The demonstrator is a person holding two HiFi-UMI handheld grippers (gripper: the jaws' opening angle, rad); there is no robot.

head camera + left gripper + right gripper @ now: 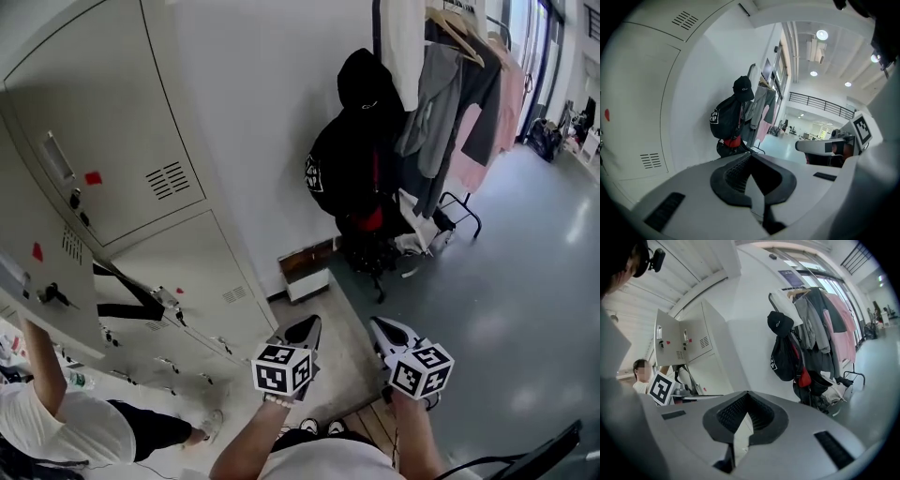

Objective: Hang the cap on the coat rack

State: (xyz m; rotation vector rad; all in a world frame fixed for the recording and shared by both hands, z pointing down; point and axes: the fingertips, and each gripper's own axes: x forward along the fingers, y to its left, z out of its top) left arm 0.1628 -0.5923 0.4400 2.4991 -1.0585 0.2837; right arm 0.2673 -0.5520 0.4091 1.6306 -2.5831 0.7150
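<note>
A black cap (364,79) hangs at the top of the coat rack (377,26), just above a black backpack (339,171). It also shows in the left gripper view as the cap (743,88) and in the right gripper view as the cap (779,323). My left gripper (307,330) and right gripper (392,333) are held low and near me, well short of the rack. Both are shut with nothing between the jaws, as seen at the left gripper (750,155) and the right gripper (746,393).
Grey lockers (141,141) line the wall at left, one with its door (42,281) swung open, and a person (56,422) reaches into it. Shirts on hangers (459,94) fill the rack's right side. A small box (305,272) sits by the wall.
</note>
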